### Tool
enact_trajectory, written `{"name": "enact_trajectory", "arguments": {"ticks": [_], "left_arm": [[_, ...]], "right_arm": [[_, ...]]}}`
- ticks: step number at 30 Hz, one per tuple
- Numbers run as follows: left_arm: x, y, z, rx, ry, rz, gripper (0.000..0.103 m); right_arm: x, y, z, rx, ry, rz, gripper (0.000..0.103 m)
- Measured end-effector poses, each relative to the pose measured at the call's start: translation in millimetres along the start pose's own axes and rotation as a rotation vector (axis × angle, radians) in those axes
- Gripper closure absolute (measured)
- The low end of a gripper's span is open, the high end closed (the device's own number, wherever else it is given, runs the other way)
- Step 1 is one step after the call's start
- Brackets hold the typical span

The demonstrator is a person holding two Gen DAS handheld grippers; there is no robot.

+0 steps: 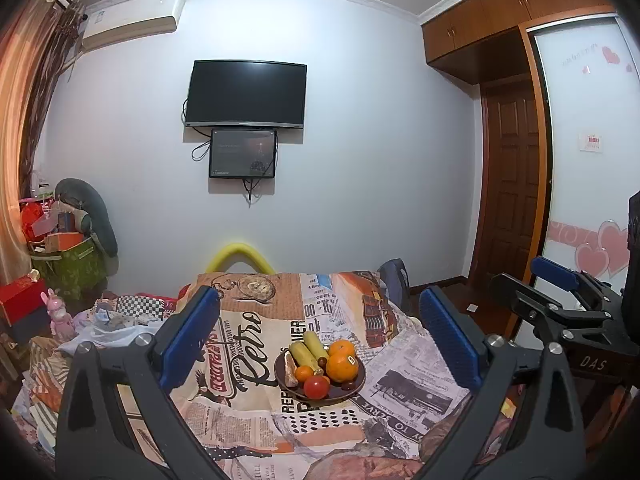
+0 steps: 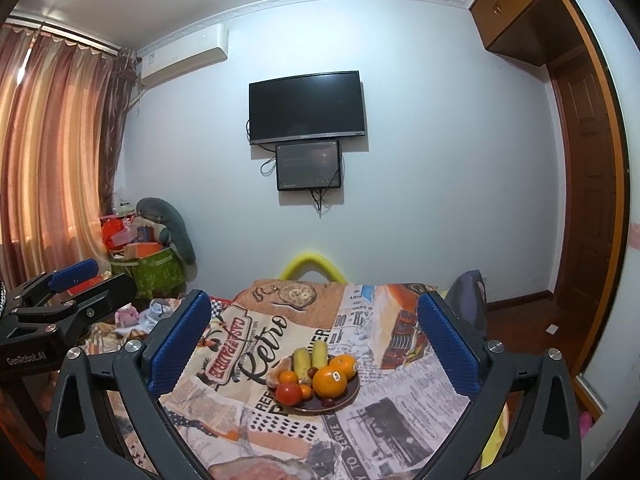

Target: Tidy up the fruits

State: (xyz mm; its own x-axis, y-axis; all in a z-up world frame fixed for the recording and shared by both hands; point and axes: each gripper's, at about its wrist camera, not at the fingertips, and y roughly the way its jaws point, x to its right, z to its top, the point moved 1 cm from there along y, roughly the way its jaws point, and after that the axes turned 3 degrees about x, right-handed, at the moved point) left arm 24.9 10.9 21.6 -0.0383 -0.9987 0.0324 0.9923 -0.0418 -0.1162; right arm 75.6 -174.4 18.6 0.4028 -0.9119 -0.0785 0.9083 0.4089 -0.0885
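Observation:
A dark round plate (image 1: 358, 384) (image 2: 352, 398) sits mid-table on a newspaper-print cloth. It holds two big oranges (image 1: 342, 366) (image 2: 329, 381), a red tomato (image 1: 316, 387) (image 2: 289, 393), two yellow-green corn cobs (image 1: 306, 350) (image 2: 310, 356), a small mandarin (image 1: 304, 373) and a few dark small fruits. My left gripper (image 1: 316, 340) is open and empty, held back from the plate. My right gripper (image 2: 314, 340) is open and empty too, also short of the plate. Each gripper shows at the edge of the other's view.
The table's cloth (image 1: 256, 320) covers the whole top. A cluttered pile of boxes and a green bag (image 1: 68, 264) stands at the left. A yellow foam tube (image 1: 240, 254) rises behind the table. A backpack (image 2: 468, 300) leans at the table's far right. A TV (image 1: 246, 94) hangs on the wall.

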Motion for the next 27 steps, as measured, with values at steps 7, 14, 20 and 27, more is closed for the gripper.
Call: {"name": "enact_trajectory", "arguments": {"ticks": [7, 14, 20, 27], "left_arm": [[1.5, -0.5, -0.9, -0.002, -0.002, 0.001, 0.001], [1.5, -0.2, -0.4, -0.002, -0.002, 0.0, 0.0], [2.7, 0.0, -0.3, -0.001, 0.002, -0.001, 0.0], [4.4, 1.0, -0.9, -0.003, 0.001, -0.002, 0.0]], "right_arm": [[-1.2, -2.4, 0.6, 0.002, -0.001, -0.001, 0.0], [-0.6, -4.5, 1.3, 0.003, 0.006, 0.001, 0.0], [0.1, -4.9, 2.6, 0.005, 0.009, 0.004, 0.0], [1.3, -6.7, 3.9, 0.006, 0.015, 0.003, 0.0]]}}
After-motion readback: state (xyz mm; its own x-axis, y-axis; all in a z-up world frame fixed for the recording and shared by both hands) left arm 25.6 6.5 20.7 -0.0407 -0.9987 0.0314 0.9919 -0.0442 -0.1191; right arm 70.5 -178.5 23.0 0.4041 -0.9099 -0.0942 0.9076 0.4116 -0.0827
